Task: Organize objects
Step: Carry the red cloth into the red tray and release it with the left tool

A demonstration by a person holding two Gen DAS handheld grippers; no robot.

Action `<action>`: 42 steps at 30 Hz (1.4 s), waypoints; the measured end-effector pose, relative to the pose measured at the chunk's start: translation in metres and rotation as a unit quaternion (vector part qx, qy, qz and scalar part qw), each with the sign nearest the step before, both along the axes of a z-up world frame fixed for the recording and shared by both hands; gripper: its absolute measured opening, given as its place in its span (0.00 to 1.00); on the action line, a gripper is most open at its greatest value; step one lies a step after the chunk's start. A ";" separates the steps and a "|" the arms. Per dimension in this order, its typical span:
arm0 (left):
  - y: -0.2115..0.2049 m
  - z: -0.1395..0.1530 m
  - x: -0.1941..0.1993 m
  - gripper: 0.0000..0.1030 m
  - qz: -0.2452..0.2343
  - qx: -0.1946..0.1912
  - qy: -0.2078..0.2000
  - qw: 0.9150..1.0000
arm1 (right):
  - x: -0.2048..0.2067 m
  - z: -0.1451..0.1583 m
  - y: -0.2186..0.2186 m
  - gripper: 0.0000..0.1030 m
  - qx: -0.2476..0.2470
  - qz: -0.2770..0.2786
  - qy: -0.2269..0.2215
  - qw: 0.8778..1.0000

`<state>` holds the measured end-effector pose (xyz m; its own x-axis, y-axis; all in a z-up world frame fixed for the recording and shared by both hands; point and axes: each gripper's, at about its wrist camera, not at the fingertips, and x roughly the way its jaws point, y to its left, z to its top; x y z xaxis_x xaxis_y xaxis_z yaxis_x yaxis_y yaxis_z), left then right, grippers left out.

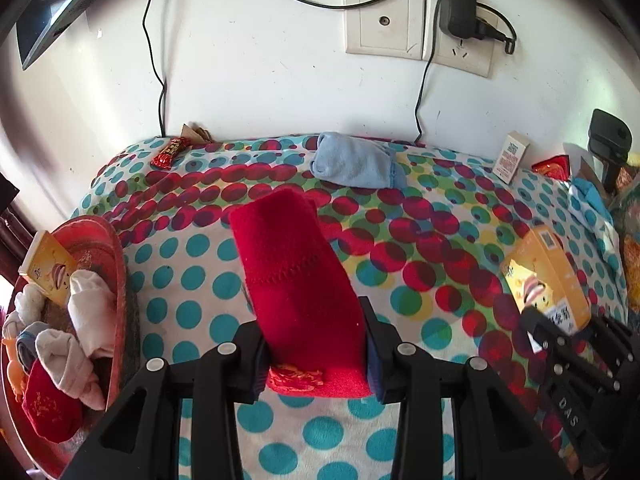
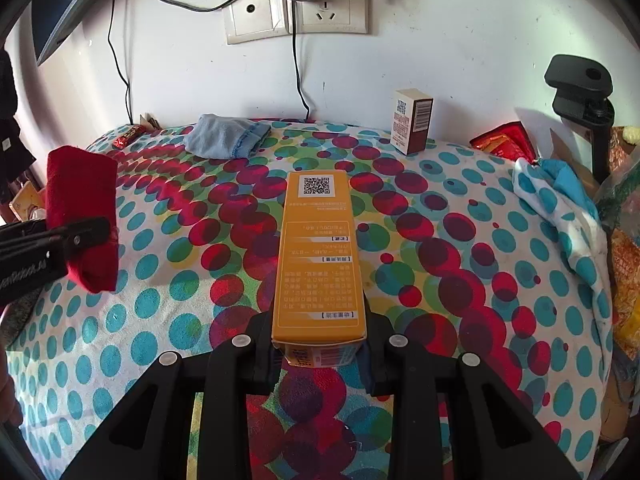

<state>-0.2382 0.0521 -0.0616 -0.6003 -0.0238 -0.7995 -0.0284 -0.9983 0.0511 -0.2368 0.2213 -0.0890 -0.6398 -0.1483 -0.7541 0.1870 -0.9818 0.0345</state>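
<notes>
My left gripper (image 1: 316,354) is shut on a folded red sock (image 1: 296,276), held above the dotted cloth; the same red sock (image 2: 82,216) and left gripper (image 2: 86,236) show at the left edge of the right wrist view. My right gripper (image 2: 320,350) is shut on a long orange box (image 2: 318,256) that points toward the wall. That orange box (image 1: 546,276) and the right gripper (image 1: 560,330) appear at the right of the left wrist view. A light blue sock (image 1: 356,160) lies by the wall. A red tray (image 1: 114,248) at the left holds rolled socks (image 1: 86,308).
A small white box (image 2: 412,120) stands upright near the wall. A red candy wrapper (image 1: 170,153) lies at the back left. Black cables hang from the wall socket (image 1: 460,46). A black clamp stand (image 2: 580,92) and cluttered bags sit at the right edge.
</notes>
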 end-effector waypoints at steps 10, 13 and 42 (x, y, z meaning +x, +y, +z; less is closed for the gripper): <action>-0.003 0.000 0.034 0.37 -0.010 -0.029 0.017 0.999 | 0.001 0.001 -0.002 0.27 0.014 -0.002 0.003 1.000; -0.007 -0.004 0.040 0.37 -0.009 -0.025 0.009 1.000 | 0.001 0.001 -0.002 0.27 0.016 -0.001 0.003 1.000; -0.084 0.012 0.096 0.37 0.026 -0.027 0.020 0.999 | 0.000 -0.005 -0.014 0.27 0.051 0.018 -0.002 0.999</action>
